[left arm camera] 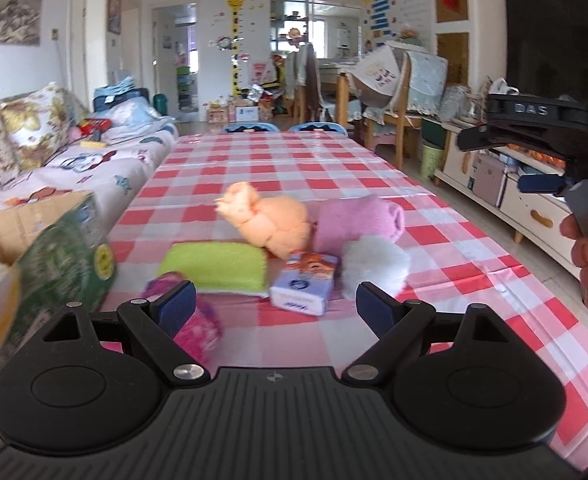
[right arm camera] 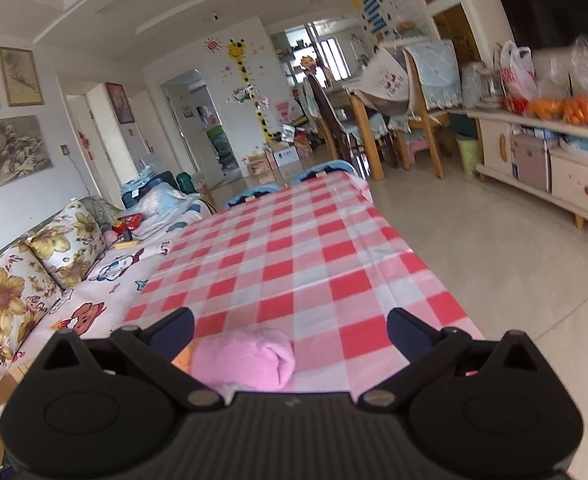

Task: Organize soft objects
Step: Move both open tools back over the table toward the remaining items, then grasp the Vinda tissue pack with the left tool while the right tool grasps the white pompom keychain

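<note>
Pink towel roll (right arm camera: 246,360) half-hidden behind right tongs (right arm camera: 290,330); both tongs apart, left tongs (left arm camera: 272,308) empty.

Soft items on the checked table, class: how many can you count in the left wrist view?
6, excluding the box's contents: orange towel, pink rolled towel, white fluffy piece, green cloth, magenta fuzzy item and tissue pack. Others may be hidden.

tablecloth (left arm camera: 434,216): glossy checked plastic | pink towel (left arm camera: 358,220): fluffy cloth | box (left arm camera: 30,220): matt cardboard
</note>
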The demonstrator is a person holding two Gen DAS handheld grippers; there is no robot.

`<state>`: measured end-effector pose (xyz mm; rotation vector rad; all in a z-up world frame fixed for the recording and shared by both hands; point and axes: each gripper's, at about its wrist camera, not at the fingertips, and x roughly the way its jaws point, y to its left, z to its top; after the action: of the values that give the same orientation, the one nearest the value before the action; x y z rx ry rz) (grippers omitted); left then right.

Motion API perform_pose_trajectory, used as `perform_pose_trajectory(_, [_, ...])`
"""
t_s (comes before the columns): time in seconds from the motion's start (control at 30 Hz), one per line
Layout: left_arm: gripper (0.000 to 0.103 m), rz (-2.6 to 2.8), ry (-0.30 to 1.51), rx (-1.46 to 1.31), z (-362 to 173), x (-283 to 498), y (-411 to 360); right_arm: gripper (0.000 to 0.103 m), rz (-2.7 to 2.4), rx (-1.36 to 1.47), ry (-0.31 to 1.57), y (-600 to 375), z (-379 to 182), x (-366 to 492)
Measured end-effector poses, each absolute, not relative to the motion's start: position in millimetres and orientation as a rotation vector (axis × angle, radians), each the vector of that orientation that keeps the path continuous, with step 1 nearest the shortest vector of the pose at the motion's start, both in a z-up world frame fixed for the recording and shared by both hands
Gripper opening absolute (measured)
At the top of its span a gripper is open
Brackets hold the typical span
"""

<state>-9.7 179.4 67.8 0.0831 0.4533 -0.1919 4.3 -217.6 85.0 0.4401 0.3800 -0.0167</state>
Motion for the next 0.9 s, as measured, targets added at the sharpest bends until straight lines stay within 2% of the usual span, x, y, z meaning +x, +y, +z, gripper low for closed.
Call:
perform_pose_trajectory(0.47, [0.103,-0.206,0.536,0.268,25,61,140,0.100,0.171,0.482,0.590,-184,50,53])
perform_pose_trajectory(0.9, [0.103,-0.223,0.588,0.223,10,92,142,0.088,0.176,0.460,0.659,-167,32,67])
